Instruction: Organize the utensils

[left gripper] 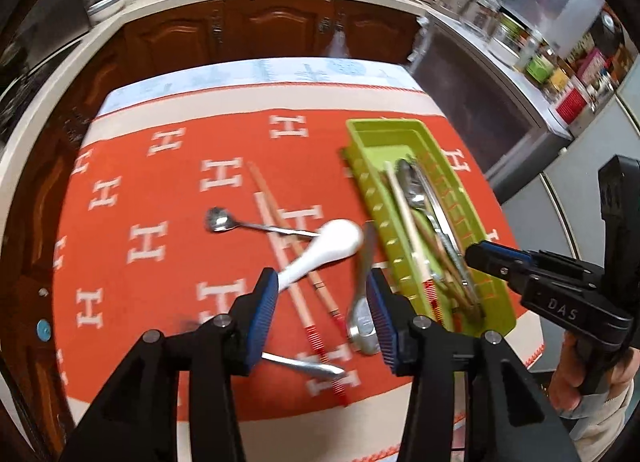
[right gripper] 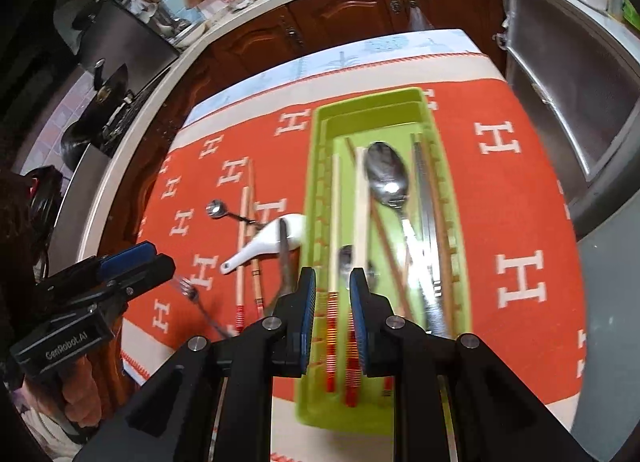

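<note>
Hovering over the orange H-patterned tablecloth (left gripper: pixel 168 190), the left gripper (left gripper: pixel 325 312) has its blue-padded fingers (left gripper: pixel 264 314) apart with nothing clamped; between and just beyond them lie a white ceramic spoon (left gripper: pixel 324 250), a pair of red-banded chopsticks (left gripper: pixel 296 262), a steel spoon (left gripper: pixel 362 314) and a fork (left gripper: pixel 308 365), with a small long-handled spoon (left gripper: pixel 218 219) farther ahead. The right gripper (right gripper: pixel 332 320) hangs over the near end of the green utensil tray (right gripper: pixel 316 190), fingers slightly apart and gripping nothing, red-banded chopsticks (right gripper: pixel 333 222) lying in the tray below their gap, beside a large steel spoon (right gripper: pixel 387 174).
</note>
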Motion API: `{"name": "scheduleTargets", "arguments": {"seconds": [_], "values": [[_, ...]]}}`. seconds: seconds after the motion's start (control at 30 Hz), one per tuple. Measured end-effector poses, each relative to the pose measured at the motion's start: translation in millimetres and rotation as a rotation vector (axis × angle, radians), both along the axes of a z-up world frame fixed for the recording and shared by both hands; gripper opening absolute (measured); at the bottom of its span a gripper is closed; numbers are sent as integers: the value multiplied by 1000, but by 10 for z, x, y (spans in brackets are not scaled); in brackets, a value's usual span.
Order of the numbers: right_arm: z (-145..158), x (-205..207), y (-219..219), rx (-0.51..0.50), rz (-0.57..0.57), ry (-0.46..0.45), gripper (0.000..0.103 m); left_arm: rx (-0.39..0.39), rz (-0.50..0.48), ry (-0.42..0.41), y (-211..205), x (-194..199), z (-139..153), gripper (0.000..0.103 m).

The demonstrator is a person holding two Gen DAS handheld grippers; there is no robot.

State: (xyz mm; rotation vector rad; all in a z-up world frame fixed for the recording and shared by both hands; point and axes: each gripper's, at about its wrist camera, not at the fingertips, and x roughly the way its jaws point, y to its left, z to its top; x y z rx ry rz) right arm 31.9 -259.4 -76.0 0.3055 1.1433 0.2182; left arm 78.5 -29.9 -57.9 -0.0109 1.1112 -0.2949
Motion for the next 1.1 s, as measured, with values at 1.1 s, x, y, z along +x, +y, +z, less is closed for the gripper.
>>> {"name": "scheduleTargets", "arguments": {"seconds": [1.1], "values": [[-489,-125,1547,-74,293,4,20,-386,217,90,1265,-232,-1169,56]]}}
